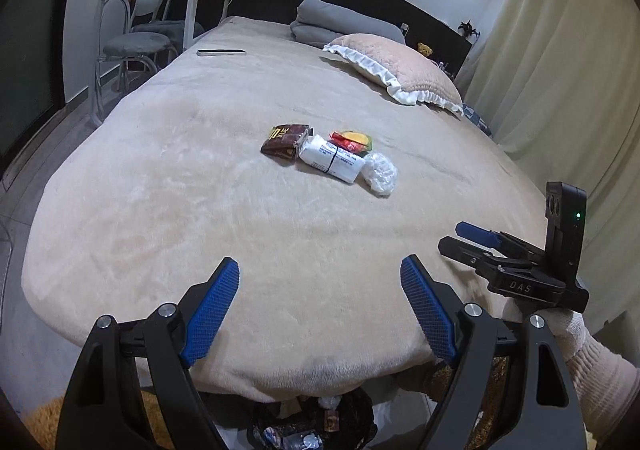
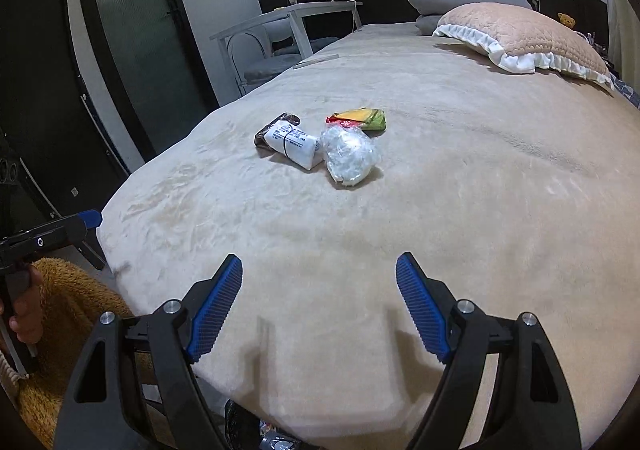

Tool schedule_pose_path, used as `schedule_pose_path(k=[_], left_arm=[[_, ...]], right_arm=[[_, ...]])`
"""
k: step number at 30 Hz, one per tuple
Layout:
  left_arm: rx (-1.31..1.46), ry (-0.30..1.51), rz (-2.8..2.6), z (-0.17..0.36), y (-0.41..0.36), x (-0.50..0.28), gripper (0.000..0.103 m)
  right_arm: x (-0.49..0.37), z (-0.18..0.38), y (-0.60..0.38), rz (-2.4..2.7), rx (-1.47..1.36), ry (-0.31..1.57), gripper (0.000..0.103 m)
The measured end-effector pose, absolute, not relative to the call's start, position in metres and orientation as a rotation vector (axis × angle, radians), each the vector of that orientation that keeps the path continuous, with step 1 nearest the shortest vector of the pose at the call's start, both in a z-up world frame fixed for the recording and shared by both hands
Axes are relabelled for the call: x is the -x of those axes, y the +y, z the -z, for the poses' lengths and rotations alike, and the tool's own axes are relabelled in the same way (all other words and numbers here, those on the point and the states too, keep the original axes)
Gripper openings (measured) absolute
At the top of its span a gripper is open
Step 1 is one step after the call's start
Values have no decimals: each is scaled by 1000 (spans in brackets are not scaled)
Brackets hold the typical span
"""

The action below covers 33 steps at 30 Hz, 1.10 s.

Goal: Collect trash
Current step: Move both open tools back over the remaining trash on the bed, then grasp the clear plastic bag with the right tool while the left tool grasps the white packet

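I see both claws gaping with nothing between them, the left gripper and the right gripper. The trash pile lies well ahead of both on the bed (wrappers touching each other), and the bin sits just below them.

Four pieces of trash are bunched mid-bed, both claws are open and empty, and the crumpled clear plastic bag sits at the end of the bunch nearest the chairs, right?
Not quite. The crumpled clear plastic bag sits at the end away from the chairs, on the curtain side; the brown wrapper lies nearest the chairs, as the left wrist view shows. The rest holds: four pieces mid-bed, left claw and right claw open and empty.
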<state>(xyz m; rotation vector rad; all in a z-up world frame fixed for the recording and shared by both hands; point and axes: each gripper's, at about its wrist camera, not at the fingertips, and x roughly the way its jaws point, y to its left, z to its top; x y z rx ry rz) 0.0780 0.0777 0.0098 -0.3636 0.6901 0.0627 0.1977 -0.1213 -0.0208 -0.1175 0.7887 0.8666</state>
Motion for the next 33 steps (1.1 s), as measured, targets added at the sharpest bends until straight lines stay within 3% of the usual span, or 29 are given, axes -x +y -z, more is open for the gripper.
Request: schedule_pose_path(k=[23, 24, 26, 27, 33], left_arm=[[347, 699, -72, -14, 122, -139, 81], [342, 704, -73, -14, 122, -140, 81], [333, 712, -74, -12, 122, -143, 81], [331, 716, -72, -11, 122, -144, 81], [314, 727, -57, -9, 119, -149, 82]], right_arm=[[-310, 39, -41, -866, 180, 836, 79], [-311, 40, -39, -868, 183, 842, 77], [-314, 44, -36, -864, 197, 865, 59], [-314, 45, -34, -862, 204, 865, 55], [-308, 44, -38, -859, 212, 849, 51]])
